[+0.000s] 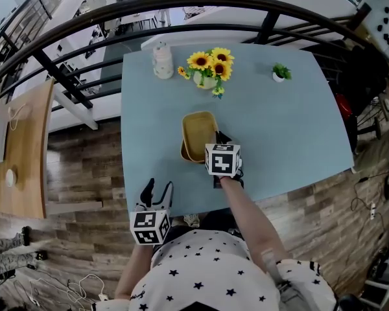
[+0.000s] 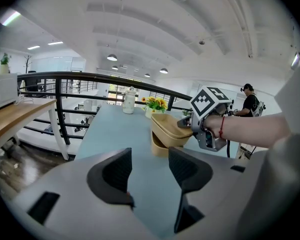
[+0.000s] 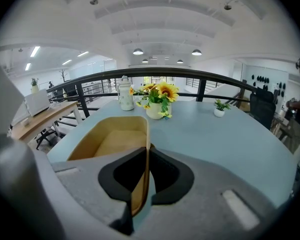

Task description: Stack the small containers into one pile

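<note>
I see the blue table filling the middle of the head view, with a flower pot and a jar at its far edge, around 12 o'clock. The top container hangs tilted over the bottom container, which sits on the table; from the side they look partly nested, not yet seated. The top one's long axis runs 12 to 6, away from me. My right gripper is clamped on its right wall, so the tub lies at about 10 o'clock from those jaws. I judge the next move turns on lowering it level into the one below. My left gripper hovers at 7 o'clock from the pile, well apart, jaws spread and empty.
</note>
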Motion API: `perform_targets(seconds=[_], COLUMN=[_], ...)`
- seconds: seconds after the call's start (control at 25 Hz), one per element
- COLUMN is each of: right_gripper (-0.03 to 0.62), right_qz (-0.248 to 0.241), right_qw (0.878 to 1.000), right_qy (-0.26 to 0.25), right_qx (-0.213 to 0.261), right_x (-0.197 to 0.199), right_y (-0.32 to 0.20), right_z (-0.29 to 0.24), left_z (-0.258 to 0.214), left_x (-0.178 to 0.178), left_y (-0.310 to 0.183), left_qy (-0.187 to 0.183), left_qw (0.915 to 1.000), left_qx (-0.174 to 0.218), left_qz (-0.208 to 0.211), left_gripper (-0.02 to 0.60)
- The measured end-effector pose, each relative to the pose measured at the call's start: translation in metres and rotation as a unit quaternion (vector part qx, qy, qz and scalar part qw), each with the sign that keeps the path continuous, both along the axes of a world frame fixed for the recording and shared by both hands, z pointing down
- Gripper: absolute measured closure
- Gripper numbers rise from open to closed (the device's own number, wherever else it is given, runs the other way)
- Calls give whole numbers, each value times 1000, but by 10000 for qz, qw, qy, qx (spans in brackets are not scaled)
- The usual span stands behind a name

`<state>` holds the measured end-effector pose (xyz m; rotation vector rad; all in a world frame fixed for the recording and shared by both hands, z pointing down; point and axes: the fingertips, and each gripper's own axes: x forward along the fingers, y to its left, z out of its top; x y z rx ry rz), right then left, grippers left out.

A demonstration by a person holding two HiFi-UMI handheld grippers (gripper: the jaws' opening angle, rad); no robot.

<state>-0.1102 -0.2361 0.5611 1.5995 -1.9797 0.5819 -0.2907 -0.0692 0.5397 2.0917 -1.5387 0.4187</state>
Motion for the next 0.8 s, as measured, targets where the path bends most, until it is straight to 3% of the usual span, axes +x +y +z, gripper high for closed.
perform_targets(seconds=[0.8], right_gripper=[568], right_qz=[76], right_qw=[10000], right_qy=[0], right_qx=[19], right_x=[-5], right_y=[-1], right_z=[4], left_z=[3], left_x=[-3], left_y=[-13], left_qy=[22], left_qw=[10000], left_qx=[-55], left_qz=[26], left_gripper=[353])
